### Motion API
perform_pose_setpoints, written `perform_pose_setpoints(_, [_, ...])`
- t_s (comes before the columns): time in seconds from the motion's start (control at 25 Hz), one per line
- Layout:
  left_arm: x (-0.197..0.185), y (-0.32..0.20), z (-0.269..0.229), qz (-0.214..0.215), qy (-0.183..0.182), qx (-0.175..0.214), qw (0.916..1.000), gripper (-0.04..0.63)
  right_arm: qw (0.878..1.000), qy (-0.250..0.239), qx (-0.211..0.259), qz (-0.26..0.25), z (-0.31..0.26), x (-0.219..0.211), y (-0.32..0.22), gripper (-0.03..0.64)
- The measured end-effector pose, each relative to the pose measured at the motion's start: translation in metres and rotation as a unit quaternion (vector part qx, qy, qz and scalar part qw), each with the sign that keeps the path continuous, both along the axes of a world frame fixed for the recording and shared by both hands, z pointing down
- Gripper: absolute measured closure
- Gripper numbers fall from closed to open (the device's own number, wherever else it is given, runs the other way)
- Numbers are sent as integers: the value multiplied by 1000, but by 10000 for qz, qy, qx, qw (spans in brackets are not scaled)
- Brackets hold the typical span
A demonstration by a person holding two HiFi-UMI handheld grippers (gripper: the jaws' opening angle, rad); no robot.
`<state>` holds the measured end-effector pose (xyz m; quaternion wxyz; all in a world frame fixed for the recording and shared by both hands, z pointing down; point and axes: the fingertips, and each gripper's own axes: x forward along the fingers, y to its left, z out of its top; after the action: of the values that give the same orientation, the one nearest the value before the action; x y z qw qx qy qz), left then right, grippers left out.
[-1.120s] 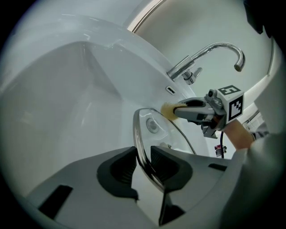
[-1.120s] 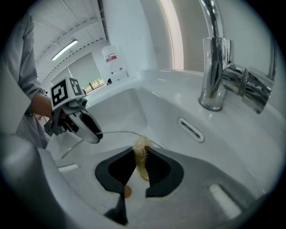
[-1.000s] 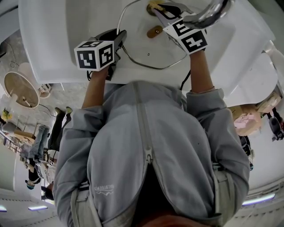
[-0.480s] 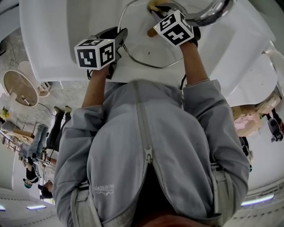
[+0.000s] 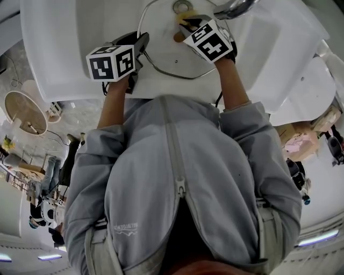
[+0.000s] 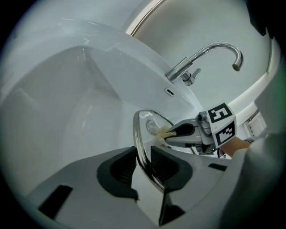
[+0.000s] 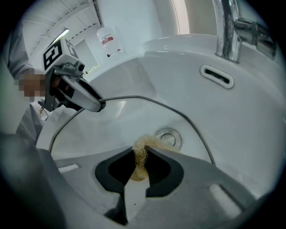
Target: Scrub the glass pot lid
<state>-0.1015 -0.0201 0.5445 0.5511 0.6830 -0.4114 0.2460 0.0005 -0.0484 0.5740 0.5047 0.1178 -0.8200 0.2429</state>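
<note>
A white sink (image 5: 54,53) carries everything. The lid (image 5: 166,40) is in its bowl, near the drain (image 7: 167,137). A chrome tap (image 6: 184,68) stands on its back rim.

Your right gripper (image 5: 188,22) covers part of the glass lid (image 5: 161,43); the faucet (image 5: 232,7) runs off the head view's top edge; the bottle (image 7: 108,39) print's too small to read.

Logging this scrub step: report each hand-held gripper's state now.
Left hand-held gripper: shut on the glass pot lid.
Right hand-held gripper: shut on a tan scrubber.

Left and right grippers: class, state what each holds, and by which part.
Left gripper: the glass pot lid, by its rim. Right gripper: a tan fibrous scrubber, its tuft protruding past the fingers.
</note>
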Motion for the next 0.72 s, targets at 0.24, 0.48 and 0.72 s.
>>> perform_pose_setpoints(0.24, [-3,3,7,-2,5,-80,10000,499,9992,-109,-339,172,-7,3,28,565])
perform_pose_setpoints(0.48, [2,4,5,-4,-28,-42,10000,497,9976,-202,-661,88,-18,14,59,565])
perform_pose_setpoints(0.72, [3,5,2,-16,-77,-10,10000,497,9922,-397,-1179,-84,-42,11,99,565])
